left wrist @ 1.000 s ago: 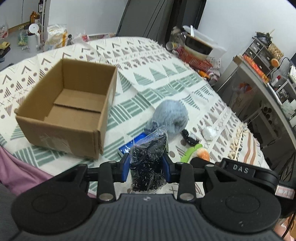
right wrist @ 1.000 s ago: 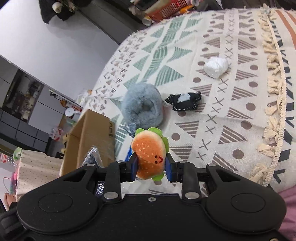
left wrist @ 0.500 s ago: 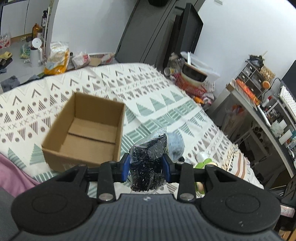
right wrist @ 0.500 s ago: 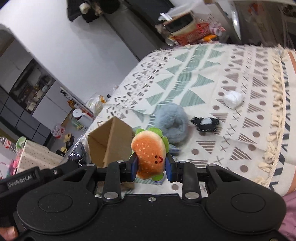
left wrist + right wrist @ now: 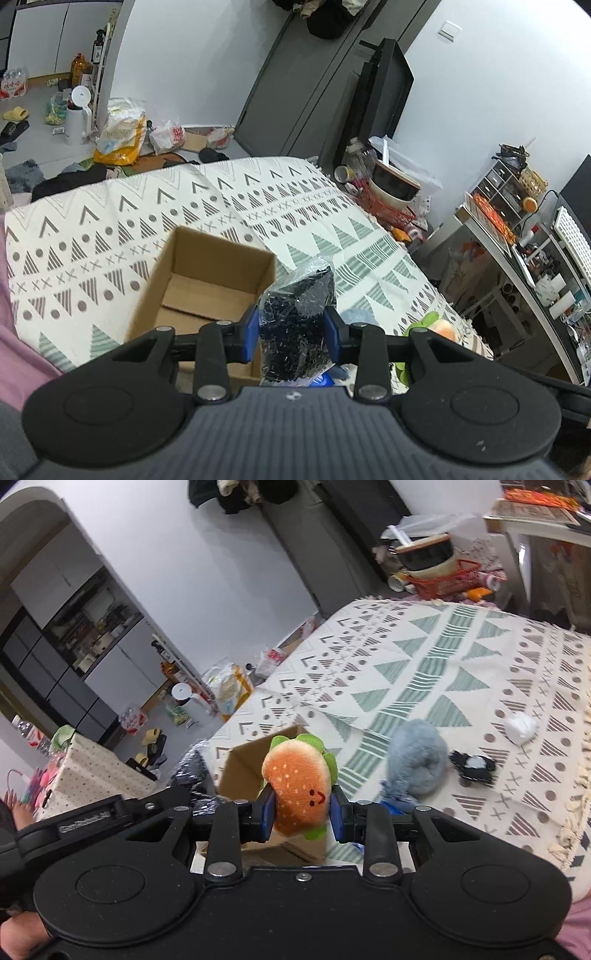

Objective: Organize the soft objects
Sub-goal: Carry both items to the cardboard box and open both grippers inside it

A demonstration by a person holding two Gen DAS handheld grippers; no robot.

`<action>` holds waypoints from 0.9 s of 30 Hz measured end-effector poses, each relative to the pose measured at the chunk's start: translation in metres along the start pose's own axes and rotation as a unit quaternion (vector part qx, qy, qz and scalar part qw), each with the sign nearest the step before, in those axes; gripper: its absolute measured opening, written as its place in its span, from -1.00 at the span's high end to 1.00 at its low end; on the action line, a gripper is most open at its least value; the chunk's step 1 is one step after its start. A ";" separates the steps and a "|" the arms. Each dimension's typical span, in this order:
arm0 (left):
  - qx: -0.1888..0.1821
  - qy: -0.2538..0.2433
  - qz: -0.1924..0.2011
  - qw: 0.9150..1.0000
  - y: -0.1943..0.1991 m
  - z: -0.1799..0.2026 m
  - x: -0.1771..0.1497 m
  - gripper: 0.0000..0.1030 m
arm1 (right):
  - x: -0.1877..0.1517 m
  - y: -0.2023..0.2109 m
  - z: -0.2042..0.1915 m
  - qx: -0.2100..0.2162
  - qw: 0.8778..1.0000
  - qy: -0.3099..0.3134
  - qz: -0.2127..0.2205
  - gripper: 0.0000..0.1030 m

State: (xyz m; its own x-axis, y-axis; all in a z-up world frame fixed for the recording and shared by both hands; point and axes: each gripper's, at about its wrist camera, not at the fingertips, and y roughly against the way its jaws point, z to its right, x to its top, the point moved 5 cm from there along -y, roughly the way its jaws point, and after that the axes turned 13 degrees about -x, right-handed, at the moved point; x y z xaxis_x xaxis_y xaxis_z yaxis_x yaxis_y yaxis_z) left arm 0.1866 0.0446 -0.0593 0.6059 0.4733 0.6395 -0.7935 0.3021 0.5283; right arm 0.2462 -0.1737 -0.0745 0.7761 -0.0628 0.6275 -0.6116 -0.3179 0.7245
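My left gripper (image 5: 291, 334) is shut on a crinkly clear bag of black pieces (image 5: 297, 325), held high over the near right corner of an open cardboard box (image 5: 207, 280). My right gripper (image 5: 302, 814) is shut on an orange burger plush (image 5: 299, 786) with green trim, also held up above the bed; the box (image 5: 243, 771) shows just behind it. On the patterned blanket (image 5: 424, 672) lie a grey fluffy plush (image 5: 417, 757), a small black-and-white soft item (image 5: 474, 768) and a white wad (image 5: 521, 727). A blue item (image 5: 397, 806) peeks out beside the grey plush.
The box holds nothing that I can see. The blanket's tasselled edge (image 5: 580, 797) runs along the right. Beyond the bed are a red basket with bowls (image 5: 391, 192), a cluttered desk (image 5: 517, 251), and bags and a white bin (image 5: 77, 122) on the floor.
Both grippers have risen well above the bed, each still holding its item. The box and the plush items now look smaller and farther below.
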 end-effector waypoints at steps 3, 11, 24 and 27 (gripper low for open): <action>-0.001 0.010 -0.001 1.000 0.000 -0.012 0.006 0.31 | 0.005 -0.002 -0.021 0.001 1.000 0.021 0.000 0.43; -0.002 0.027 -0.008 1.000 -0.005 -0.050 0.017 0.31 | 0.015 -0.023 -0.067 0.001 0.998 0.057 -0.014 0.42; 0.000 0.070 -0.044 0.997 -0.036 -0.116 0.018 0.31 | 0.002 -0.073 -0.104 -0.018 0.995 0.078 -0.055 0.41; 0.005 0.076 -0.059 0.995 -0.048 -0.128 0.011 0.31 | -0.004 -0.088 -0.103 -0.027 0.994 0.076 -0.074 0.41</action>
State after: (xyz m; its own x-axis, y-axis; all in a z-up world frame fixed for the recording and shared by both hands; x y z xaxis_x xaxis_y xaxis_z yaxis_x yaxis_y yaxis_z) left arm 0.2241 0.1409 -0.1496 0.6781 0.5556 0.4812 -0.7166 0.3544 0.6007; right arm 0.2813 -0.0475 -0.1115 0.8281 0.1263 0.5462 -0.5033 -0.2617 0.8235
